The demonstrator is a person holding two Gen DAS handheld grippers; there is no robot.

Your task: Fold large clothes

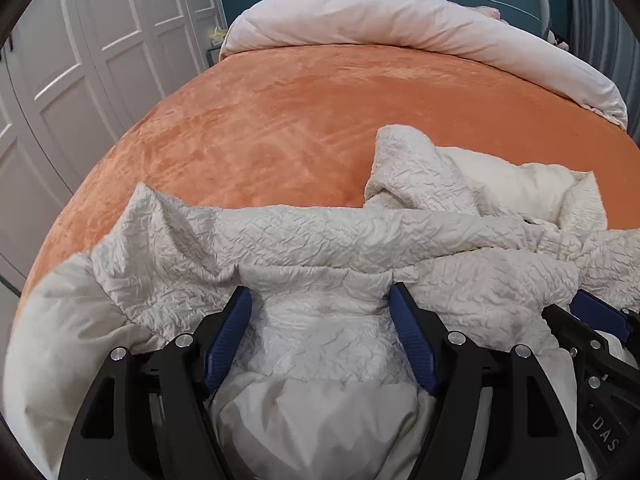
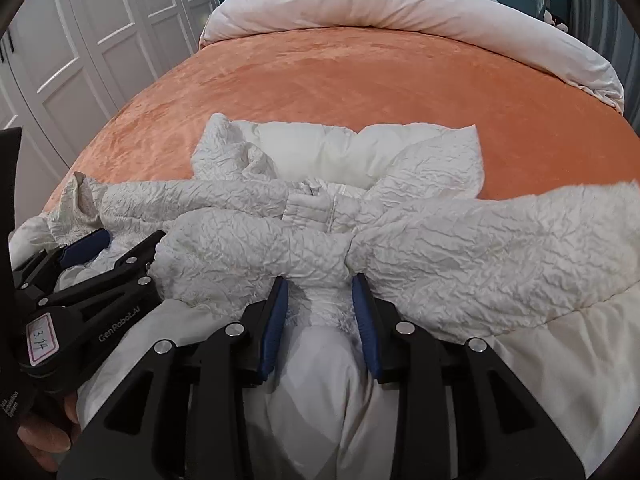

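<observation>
Left gripper (image 1: 320,296) has its jaws spread wide with a bunch of the white padded jacket (image 1: 320,240) sitting loosely between them; pads don't look pressed in, so I read that side as released or nearly so. Right gripper (image 2: 320,284) sits just beside it, jaws drawn in close and pinching a gathered neck of the same jacket (image 2: 320,240). Risk: with only one side gripped, any pull from the right drags the bulk sideways and undoes the fold, or skews it toward the right. The puffy fill is springy too, so the near layer will likely pop back open once let go. The loose fabric in the left jaws could also snag on a pad when that hand backs off and lift the edge. Jacket is crinkle-textured outside with a smooth cream lining, bunched and lumpy, not flat; a sleeve runs across the middle, the hood or collar end points away. It lies on the near part of the orange plush bedspread (image 2: 320,80). Beyond it, a rolled pale duvet (image 2: 360,0) across the head of the bed, white wardrobe doors (image 2: 80,20) at left.
</observation>
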